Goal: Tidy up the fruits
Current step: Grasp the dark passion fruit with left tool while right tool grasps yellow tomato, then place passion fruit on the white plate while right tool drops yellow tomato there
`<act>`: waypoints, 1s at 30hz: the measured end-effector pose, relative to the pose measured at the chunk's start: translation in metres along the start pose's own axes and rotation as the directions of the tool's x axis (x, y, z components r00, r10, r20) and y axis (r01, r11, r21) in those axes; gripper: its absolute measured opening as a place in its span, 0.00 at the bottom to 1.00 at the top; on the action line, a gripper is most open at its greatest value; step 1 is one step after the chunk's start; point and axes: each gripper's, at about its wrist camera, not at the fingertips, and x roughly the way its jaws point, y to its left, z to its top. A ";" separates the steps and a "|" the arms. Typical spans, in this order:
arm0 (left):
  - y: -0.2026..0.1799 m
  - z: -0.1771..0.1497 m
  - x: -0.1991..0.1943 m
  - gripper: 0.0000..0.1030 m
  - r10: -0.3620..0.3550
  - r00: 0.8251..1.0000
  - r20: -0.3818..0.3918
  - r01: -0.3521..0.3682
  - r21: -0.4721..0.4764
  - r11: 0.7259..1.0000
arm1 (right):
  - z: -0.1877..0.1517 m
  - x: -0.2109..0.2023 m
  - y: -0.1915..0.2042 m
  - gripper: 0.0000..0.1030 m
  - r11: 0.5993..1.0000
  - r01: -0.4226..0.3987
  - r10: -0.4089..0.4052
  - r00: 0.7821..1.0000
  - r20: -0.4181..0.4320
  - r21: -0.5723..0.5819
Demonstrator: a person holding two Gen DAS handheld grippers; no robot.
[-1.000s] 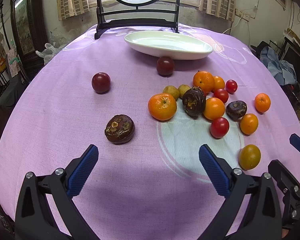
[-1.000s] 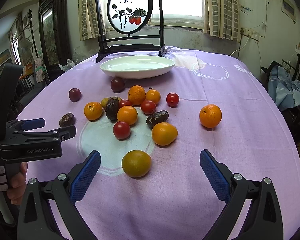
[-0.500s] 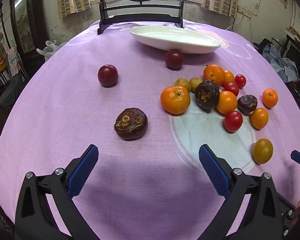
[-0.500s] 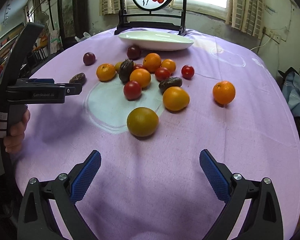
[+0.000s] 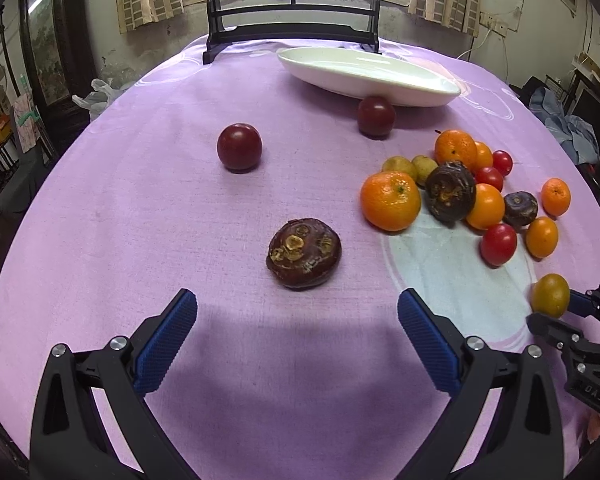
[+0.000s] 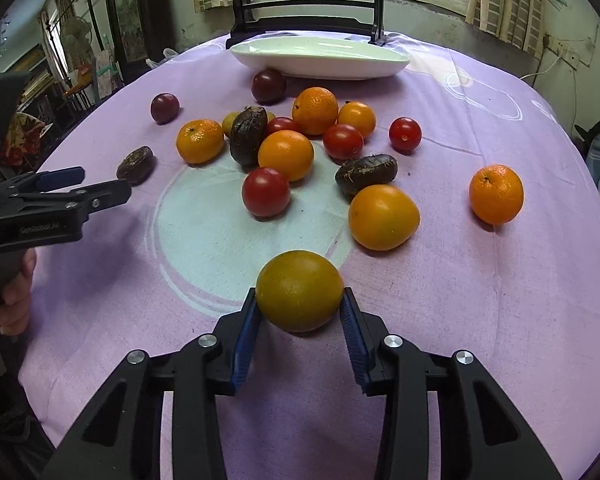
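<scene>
**Blue pads close on an olive-yellow fruit**

Blue-padded fingers of the right gripper [image 6: 299, 312] pinch an olive-yellow fruit [image 6: 299, 290] from both sides, at the near edge of the pale circle printed on the purple tablecloth [image 6: 480, 320]. The fruit appears to rest on the cloth; whether it is lifted cannot be told.

Just beyond it to the right lies a large orange-yellow fruit [image 6: 382, 217], and to the left of that a red tomato [image 6: 265, 191]. Farther off, a cluster of oranges, tomatoes and dark wrinkled fruits sits packed together, with a lone mandarin [image 6: 496, 193] well apart on the right. A white oval dish [image 6: 319, 58] stands at the far side of the table, a dark red plum [image 6: 269, 85] just in front of it.

The left gripper [image 5: 296, 336] hangs spread wide over bare cloth on the left, holding nothing. A dark wrinkled fruit [image 5: 304, 253] lies just ahead of its fingers, apart from them. A second dark red plum [image 5: 239, 152] sits alone farther away.
</scene>
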 end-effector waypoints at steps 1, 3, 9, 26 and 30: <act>0.002 0.002 0.004 0.94 -0.004 1.000 0.000 0.004 -0.004 1.000 | 0.000 -0.001 0.000 0.39 1.000 -0.007 0.007 1.000 0.002 0.002; 0.001 0.006 0.009 0.75 0.000 1.000 -0.003 0.000 0.007 1.000 | -0.002 -0.003 -0.001 0.39 1.000 -0.021 0.021 1.000 0.006 0.005; -0.009 0.017 0.025 0.40 -0.036 0.999 -0.023 0.037 0.054 0.998 | -0.001 -0.012 -0.001 0.39 0.999 -0.047 0.047 0.998 0.029 -0.011; -0.031 0.186 0.049 0.40 -0.076 0.994 0.079 0.077 -0.002 0.997 | 0.176 0.012 -0.027 0.40 0.999 0.037 -0.031 0.969 0.246 -0.017; -0.033 0.217 0.086 0.40 -0.052 0.998 0.035 0.053 -0.021 0.998 | 0.205 0.047 -0.033 0.40 0.998 0.057 -0.052 0.978 0.200 -0.019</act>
